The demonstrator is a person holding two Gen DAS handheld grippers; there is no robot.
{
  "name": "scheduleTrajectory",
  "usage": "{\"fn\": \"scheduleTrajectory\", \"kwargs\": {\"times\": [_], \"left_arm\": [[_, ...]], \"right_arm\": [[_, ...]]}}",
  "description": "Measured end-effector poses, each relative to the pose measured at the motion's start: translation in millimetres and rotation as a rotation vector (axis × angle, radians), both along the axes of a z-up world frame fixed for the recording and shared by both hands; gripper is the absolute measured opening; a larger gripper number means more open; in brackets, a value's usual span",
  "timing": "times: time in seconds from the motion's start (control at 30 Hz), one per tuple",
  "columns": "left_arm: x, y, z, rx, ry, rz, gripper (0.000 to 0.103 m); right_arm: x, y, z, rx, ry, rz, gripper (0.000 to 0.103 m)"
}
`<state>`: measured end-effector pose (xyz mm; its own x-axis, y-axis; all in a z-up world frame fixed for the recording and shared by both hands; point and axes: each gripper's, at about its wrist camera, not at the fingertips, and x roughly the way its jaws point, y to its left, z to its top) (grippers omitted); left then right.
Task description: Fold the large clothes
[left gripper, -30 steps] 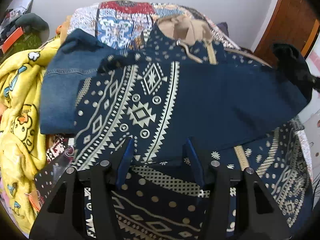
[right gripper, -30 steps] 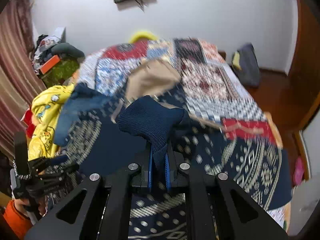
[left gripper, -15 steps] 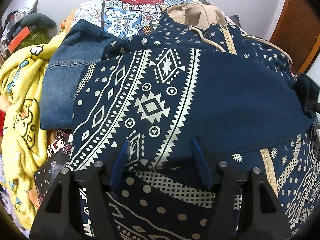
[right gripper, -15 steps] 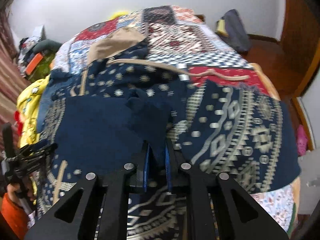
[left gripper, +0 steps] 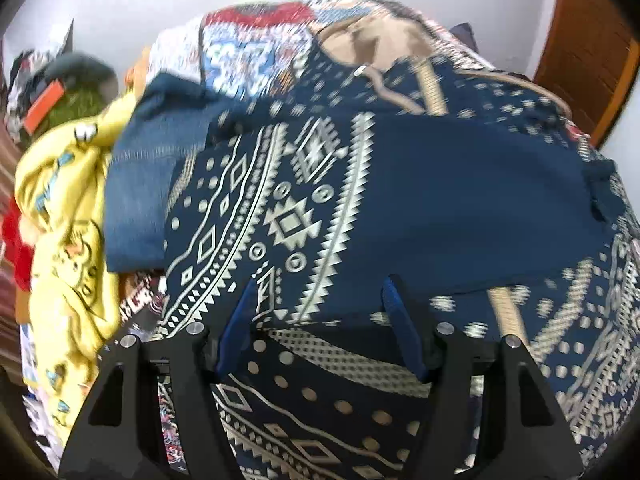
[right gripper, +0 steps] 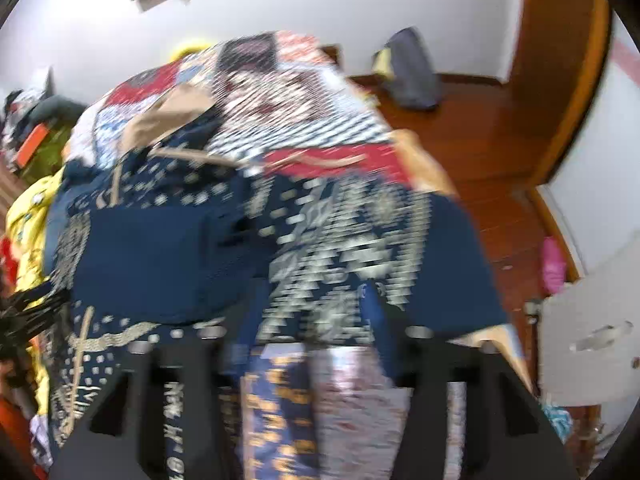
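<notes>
Hoodie (left gripper: 460, 200), navy with cream pattern: lying flat on the bed (right gripper: 304, 92), long axis running toward the far edge, tan hood (left gripper: 376, 44) pointing at the wall, one sleeve folded across the body. Left gripper (left gripper: 320, 304): tilting down over the near hem, jaws apart, holding nothing. Right gripper (right gripper: 316, 304): tilting down near the bed's right edge, jaws having just been opening, nothing between them.

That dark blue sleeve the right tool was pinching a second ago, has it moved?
Yes. The sleeve now lies flat across the patterned hoodie, left of the right tool, whose jaws have just opened and hold nothing, no longer raised before the quilt.
</notes>
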<state>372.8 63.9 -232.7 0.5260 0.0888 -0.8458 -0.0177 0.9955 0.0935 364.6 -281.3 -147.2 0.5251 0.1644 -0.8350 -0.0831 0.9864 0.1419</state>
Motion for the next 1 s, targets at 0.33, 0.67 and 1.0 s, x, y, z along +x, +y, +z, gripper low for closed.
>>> {"fn": "scheduleTrajectory", "kwargs": {"times": [0.33, 0.67, 1.0], "left_arm": [[-15, -41, 45, -0.086, -0.089, -0.060, 0.068], [-20, -63, 43, -0.085, -0.090, -0.106, 0.070], [-27, -59, 35, -0.040, -0.081, -0.099, 0.070]], "right_arm": [[-5, -90, -29, 0.108, 0.110, -0.189, 0.067], [6, -133, -98, 0.409, 0.241, -0.355, 0.067], [37, -135, -106, 0.405, 0.174, -0.472, 0.039]]}}
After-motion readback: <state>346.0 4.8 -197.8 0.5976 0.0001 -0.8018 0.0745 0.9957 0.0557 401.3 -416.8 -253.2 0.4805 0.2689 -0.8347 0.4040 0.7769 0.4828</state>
